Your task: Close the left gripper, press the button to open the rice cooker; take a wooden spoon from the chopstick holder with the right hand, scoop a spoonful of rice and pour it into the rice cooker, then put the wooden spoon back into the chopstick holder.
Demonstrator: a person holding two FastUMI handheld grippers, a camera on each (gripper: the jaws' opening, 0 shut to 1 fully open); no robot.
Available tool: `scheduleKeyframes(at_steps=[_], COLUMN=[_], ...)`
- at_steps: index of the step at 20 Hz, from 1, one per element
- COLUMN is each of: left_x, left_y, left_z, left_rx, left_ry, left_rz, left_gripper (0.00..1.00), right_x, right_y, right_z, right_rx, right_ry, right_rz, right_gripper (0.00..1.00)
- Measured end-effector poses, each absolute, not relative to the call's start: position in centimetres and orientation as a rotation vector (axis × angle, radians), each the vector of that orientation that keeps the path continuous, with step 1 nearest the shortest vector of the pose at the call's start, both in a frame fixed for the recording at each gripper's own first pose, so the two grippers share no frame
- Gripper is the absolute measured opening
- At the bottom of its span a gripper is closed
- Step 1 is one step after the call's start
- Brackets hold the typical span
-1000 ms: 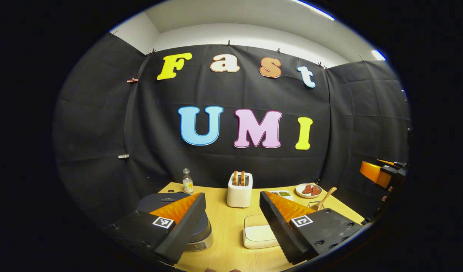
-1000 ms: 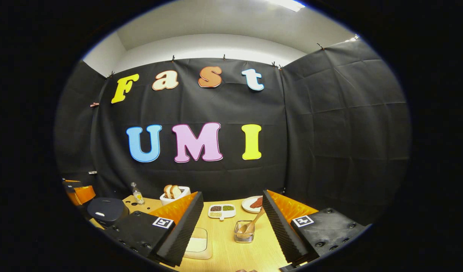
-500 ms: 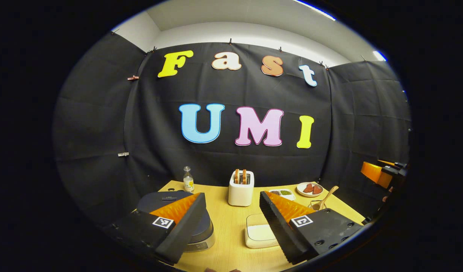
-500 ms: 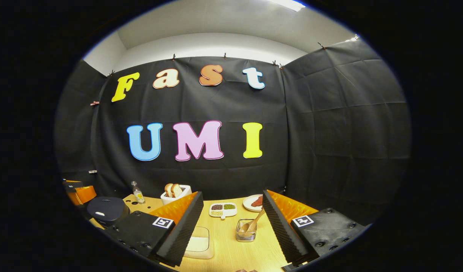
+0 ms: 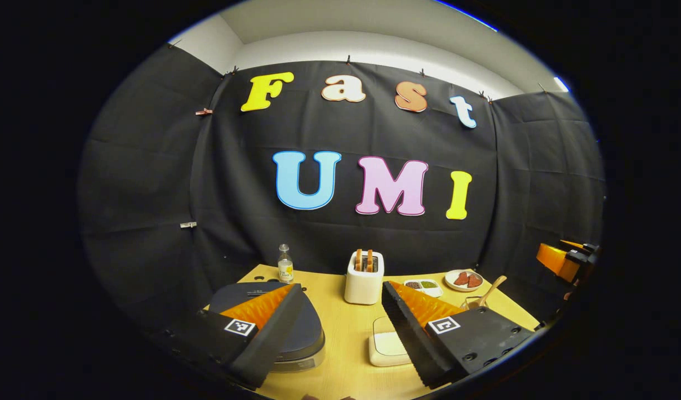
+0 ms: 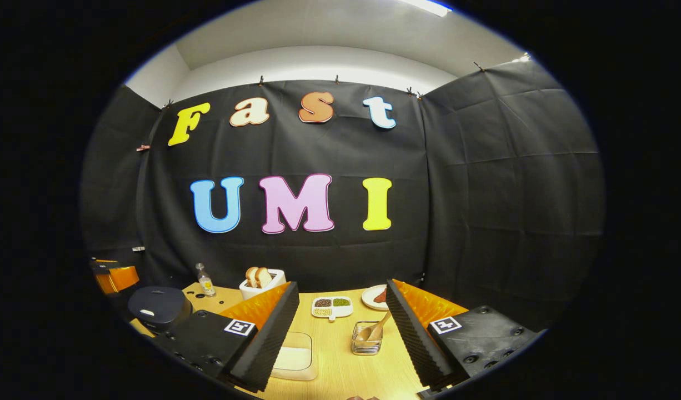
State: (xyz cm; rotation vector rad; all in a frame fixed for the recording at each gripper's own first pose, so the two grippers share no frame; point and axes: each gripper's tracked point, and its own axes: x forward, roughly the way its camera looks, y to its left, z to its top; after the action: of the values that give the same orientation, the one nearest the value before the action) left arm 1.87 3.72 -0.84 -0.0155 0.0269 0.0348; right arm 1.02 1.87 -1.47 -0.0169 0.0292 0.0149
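Both views have shifted slightly since a second ago — the left hand-held gripper (image 5: 340,311), still spread, nears the shut rice cooker (image 5: 304,333), button unpressed; right hand-held gripper (image 6: 340,314) also spread.

Black cloth wall (image 5: 151,183) on three sides, pinned up with small clips (image 5: 188,225). White wall strip (image 6: 318,61) above it, white ceiling (image 5: 340,16), strip light (image 6: 426,6) overhead. Light wooden tabletop (image 6: 340,366) at bottom.

Dark rice cooker (image 5: 296,333) shut; wooden spoon (image 6: 375,328) leans in chopstick holder (image 6: 366,344).
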Motion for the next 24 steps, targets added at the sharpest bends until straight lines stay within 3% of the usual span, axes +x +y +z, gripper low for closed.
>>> scheduleKeyframes(at_steps=[4,6,9,10,11,13,14,15,16,19,24], left_x=[3.0,3.5,4.3,4.6,4.9,5.3,5.5,5.8,6.0,6.4,7.1], left_y=[5.5,6.8,8.6,9.2,9.9,11.1,11.9,12.6,13.2,15.3,14.4], left_z=[-1.2,-2.2,-3.4,-4.1,-4.6,-6.0,-6.3,-6.4,-6.6,-7.7,-12.0], left_rx=[-0.030,-0.041,-0.059,-0.072,-0.088,-0.116,-0.122,-0.123,-0.123,-0.151,-0.238], left_ry=[0.069,0.112,0.174,0.198,0.221,0.267,0.280,0.285,0.289,0.313,0.446], left_rz=[0.020,0.019,0.031,0.037,0.044,0.060,0.073,0.082,0.092,0.132,0.061], left_gripper=[0.95,0.89,0.64,0.65,0.50,0.31,0.34,0.20,0.21,0.08,0.06], right_x=[1.3,1.4,1.5,1.5,1.3,1.2,1.2,1.1,1.1,0.6,-0.3], right_y=[2.0,1.9,1.4,1.4,1.3,1.0,0.8,0.6,0.4,-0.2,-1.1], right_z=[-2.4,-2.5,-2.8,-2.8,-2.8,-2.9,-2.9,-3.1,-3.1,-3.3,-3.7], right_rx=[-0.013,-0.022,-0.052,-0.055,-0.057,-0.060,-0.063,-0.065,-0.067,-0.071,-0.081], right_ry=[0.049,0.052,0.053,0.055,0.056,0.059,0.062,0.065,0.068,0.078,0.091], right_rz=[0.015,0.008,-0.003,-0.004,-0.006,-0.013,-0.017,-0.022,-0.028,-0.046,-0.072], right_gripper=[0.98,0.98,0.98,0.96,0.98,0.98,0.98,0.98,0.98,0.98,0.98])
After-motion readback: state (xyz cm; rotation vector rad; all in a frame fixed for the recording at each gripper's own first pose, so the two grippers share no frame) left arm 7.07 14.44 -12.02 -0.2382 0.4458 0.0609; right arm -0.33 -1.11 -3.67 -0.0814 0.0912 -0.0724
